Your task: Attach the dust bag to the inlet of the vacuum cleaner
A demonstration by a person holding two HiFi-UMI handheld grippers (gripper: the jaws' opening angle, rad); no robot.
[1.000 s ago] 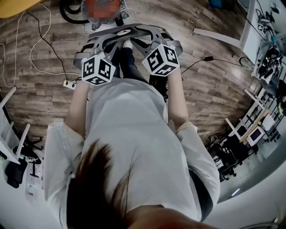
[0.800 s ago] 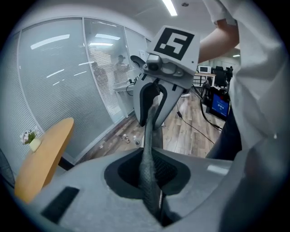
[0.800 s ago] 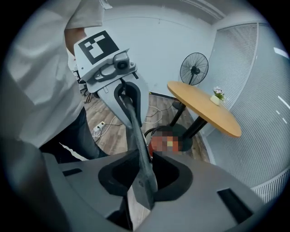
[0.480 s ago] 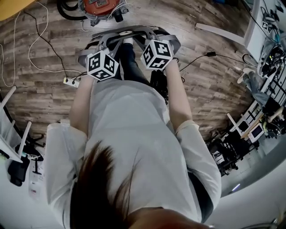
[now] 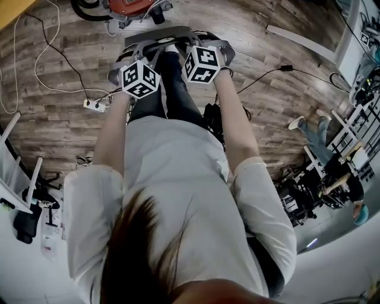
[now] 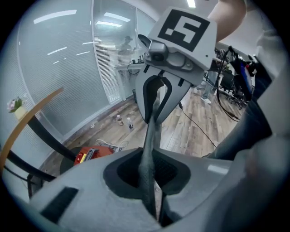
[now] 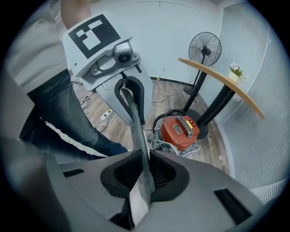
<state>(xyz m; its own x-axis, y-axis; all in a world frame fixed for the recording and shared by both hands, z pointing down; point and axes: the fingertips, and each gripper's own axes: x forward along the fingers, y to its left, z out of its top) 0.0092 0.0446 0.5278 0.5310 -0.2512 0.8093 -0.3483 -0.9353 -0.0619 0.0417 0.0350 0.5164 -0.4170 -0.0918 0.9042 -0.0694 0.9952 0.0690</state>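
A grey dust bag (image 5: 173, 34) is stretched flat between my two grippers, low above the wooden floor in front of the person's legs. My left gripper (image 5: 138, 54) is shut on its left edge, and the bag (image 6: 154, 118) runs edge-on from its jaws (image 6: 150, 180) to the right gripper (image 6: 158, 93). My right gripper (image 5: 202, 45) has just closed on the other edge by the white collar (image 7: 138, 199); the bag (image 7: 136, 121) runs from it (image 7: 142, 179) to the left gripper (image 7: 129, 90). The red vacuum cleaner (image 7: 180, 130) stands on the floor just beyond (image 5: 127, 5).
A white power strip (image 5: 95, 105) and loose cables lie on the floor at the left. A round table on a black stand (image 7: 217, 81) and a fan (image 7: 205, 47) are behind the vacuum. Two small bottles (image 6: 124, 121) stand by the glass wall.
Both grippers have gone down toward the floor with the bag between them, and look smaller and farther from the head. The vacuum has slid toward the picture's top edge.
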